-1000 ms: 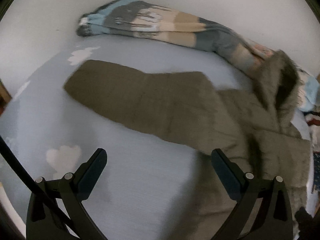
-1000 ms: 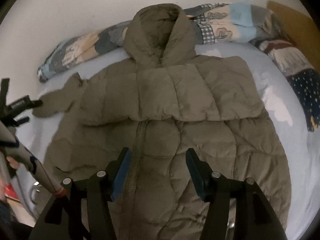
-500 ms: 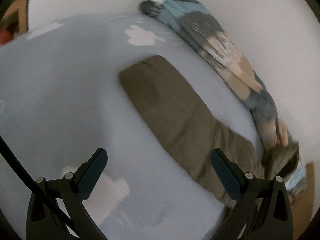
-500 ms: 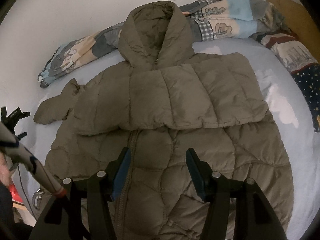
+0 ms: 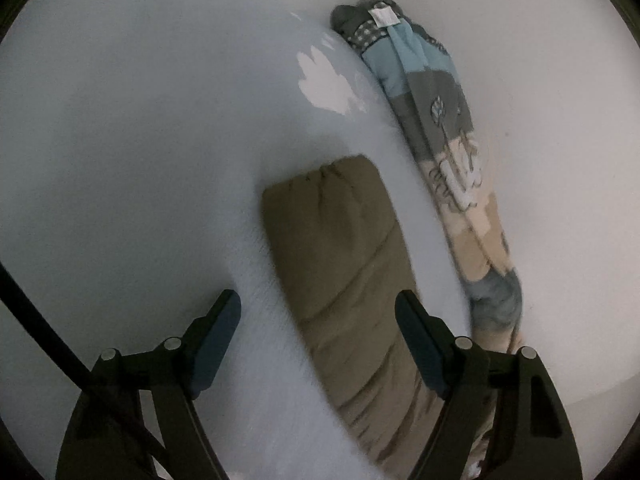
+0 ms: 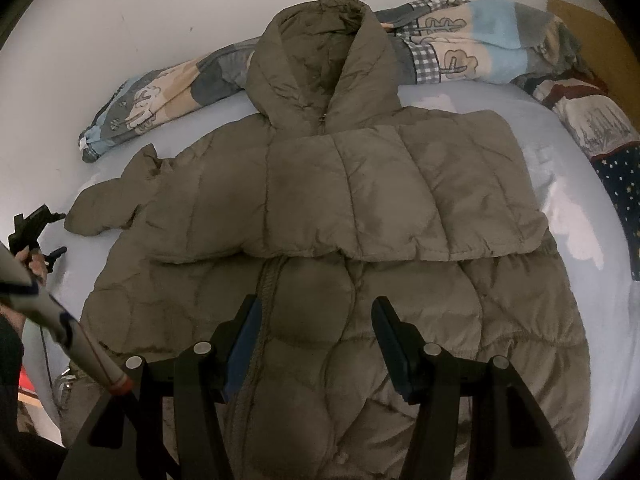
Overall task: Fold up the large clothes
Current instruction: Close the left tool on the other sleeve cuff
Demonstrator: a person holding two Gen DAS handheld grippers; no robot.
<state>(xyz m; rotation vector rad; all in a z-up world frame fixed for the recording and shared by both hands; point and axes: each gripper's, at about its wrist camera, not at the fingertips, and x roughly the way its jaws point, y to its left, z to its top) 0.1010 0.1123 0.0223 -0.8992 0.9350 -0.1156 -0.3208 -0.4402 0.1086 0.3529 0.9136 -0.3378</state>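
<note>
Pale blue bed (image 6: 560, 184), olive coat (image 6: 320, 208), both jaws wide, empty

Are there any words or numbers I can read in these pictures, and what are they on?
None can be read.
White tag sewn on the end of the rolled blanket: too small and blurred to read.
Puffy coat: no label or brand shows.
Blanket's tree drawings and the star-patterned cloth: pictures only, no letters.
</note>
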